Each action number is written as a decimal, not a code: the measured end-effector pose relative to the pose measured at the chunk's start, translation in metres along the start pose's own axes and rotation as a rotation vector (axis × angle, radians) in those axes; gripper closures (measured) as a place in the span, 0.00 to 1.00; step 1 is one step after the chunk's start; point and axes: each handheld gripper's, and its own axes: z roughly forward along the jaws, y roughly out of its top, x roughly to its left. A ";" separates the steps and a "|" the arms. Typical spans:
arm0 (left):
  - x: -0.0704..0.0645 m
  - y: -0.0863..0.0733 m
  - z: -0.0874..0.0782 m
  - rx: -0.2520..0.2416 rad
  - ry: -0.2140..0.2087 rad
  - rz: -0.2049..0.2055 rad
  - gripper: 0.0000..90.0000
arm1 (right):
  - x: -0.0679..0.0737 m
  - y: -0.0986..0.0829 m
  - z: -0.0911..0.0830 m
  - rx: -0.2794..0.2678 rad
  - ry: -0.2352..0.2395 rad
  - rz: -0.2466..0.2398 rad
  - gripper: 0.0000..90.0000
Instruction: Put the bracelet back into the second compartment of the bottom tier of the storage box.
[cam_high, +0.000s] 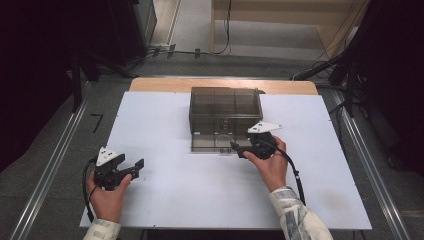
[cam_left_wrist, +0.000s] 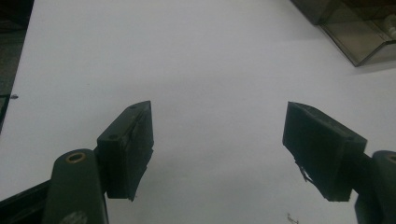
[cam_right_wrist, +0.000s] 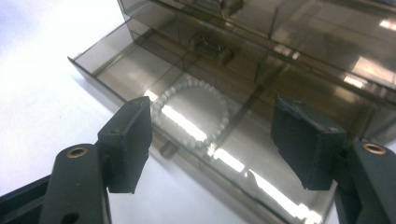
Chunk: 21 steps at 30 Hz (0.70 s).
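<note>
A smoky clear plastic drawer box (cam_high: 225, 107) stands at the middle back of the white table (cam_high: 175, 190). Its bottom drawer (cam_high: 212, 143) is pulled out toward me. A pale bead bracelet (cam_right_wrist: 194, 112) lies in that drawer (cam_right_wrist: 140, 70), just behind its small front knob (cam_right_wrist: 168, 149). My right gripper (cam_high: 234, 148) hovers at the drawer's front right, open, its jaws either side of the bracelet in the right gripper view (cam_right_wrist: 212, 140), nothing held. My left gripper (cam_high: 134, 167) rests open at the front left over bare table (cam_left_wrist: 217, 135).
The box's corner and drawer (cam_left_wrist: 359, 37) show at the top right of the left gripper view. Beyond the table are a wooden strip (cam_high: 220, 84), grey floor, cables and dark stands. Metal rails (cam_high: 50, 170) run along both sides.
</note>
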 end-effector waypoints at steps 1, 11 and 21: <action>0.000 0.000 0.000 0.000 0.000 0.000 0.28 | -0.001 -0.001 -0.002 -0.002 -0.008 -0.003 0.31; 0.000 0.000 0.000 0.001 0.001 -0.001 0.28 | -0.008 -0.011 -0.019 -0.012 -0.025 0.013 0.30; -0.001 0.000 0.001 0.000 0.001 0.000 0.28 | -0.016 -0.024 -0.038 -0.013 -0.043 0.025 0.30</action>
